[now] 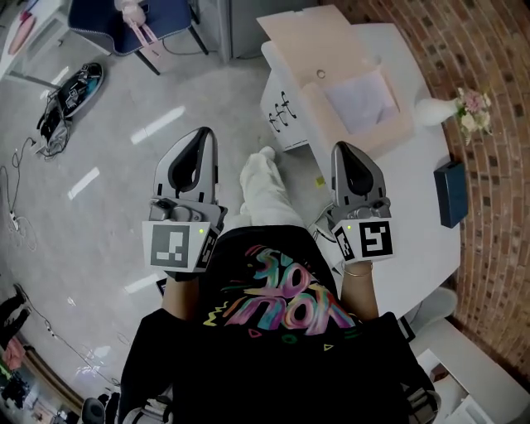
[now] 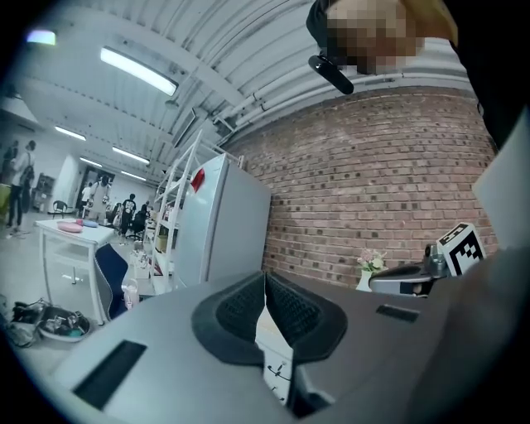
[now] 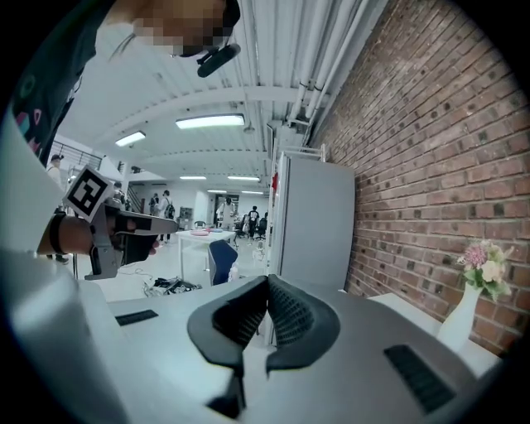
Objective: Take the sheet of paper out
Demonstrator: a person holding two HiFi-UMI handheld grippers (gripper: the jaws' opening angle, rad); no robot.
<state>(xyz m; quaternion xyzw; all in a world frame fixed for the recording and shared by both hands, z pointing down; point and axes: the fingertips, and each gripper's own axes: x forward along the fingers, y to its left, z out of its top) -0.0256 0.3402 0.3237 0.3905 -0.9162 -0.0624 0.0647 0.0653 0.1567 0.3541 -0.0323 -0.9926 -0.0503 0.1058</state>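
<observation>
In the head view an open cardboard box [image 1: 310, 58] lies on the white table [image 1: 414, 224] ahead, with a pale sheet of paper [image 1: 362, 101] inside it. My left gripper [image 1: 201, 134] hangs over the floor, left of the table, its jaws shut and empty. My right gripper [image 1: 344, 151] is at the table's near edge, short of the box, also shut with nothing in it. The left gripper view shows the dark pads of the left gripper [image 2: 265, 280] pressed together. The right gripper view shows the same for the right gripper [image 3: 267, 283].
A vase of flowers [image 1: 464, 112] and a dark blue box [image 1: 453, 192] stand on the table's right side by the brick wall. White drawers [image 1: 281, 112] sit under the table. A blue chair [image 1: 132, 21] and gear [image 1: 73, 93] are on the floor to the left.
</observation>
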